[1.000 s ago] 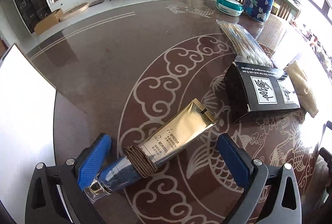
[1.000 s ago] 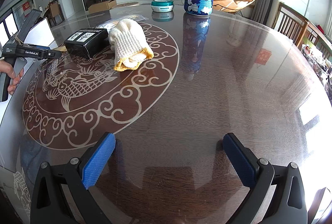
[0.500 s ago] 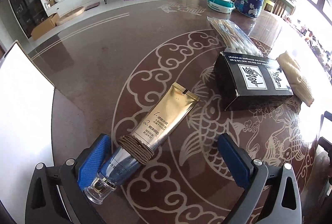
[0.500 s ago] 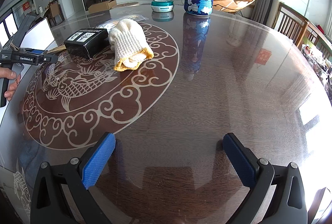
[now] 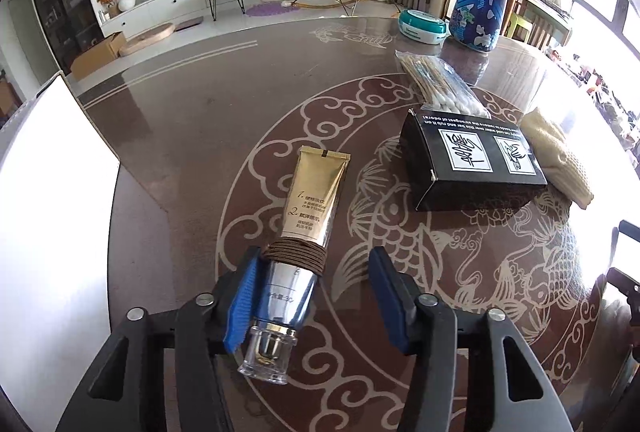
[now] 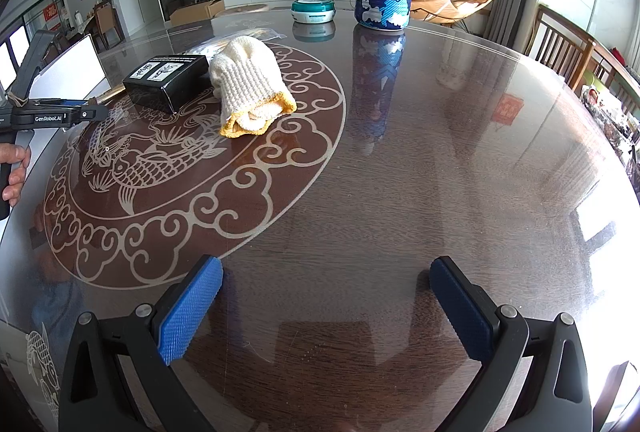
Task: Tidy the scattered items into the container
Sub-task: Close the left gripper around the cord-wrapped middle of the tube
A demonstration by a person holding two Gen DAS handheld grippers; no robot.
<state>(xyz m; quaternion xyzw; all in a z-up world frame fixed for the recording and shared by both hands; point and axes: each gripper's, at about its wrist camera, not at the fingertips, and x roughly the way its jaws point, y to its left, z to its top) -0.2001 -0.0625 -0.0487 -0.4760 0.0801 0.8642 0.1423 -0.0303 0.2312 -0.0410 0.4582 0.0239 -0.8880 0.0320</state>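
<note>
Left claw (image 5: 316, 296) sits low at six o'clock of its view with its blue pads spread apart around the neck of a gold tube (image 5: 310, 208); the left pad (image 5: 244, 296) touches the tube's silver end, the right pad stands clear of it. A brown hair band (image 5: 296, 256) wraps the tube, which lies flat on the tabletop (image 5: 200, 112), pointing toward twelve o'clock. At nine o'clock a white container wall (image 5: 52, 192) shows. Toward two o'clock lie a black box (image 5: 472, 160), a bag of cotton swabs (image 5: 436, 80) behind it, and a knitted glove (image 5: 556, 156) beside it. Right claw (image 6: 326, 306) hovers open over bare tabletop, holding nothing, with the glove and box at eleven o'clock.
</note>
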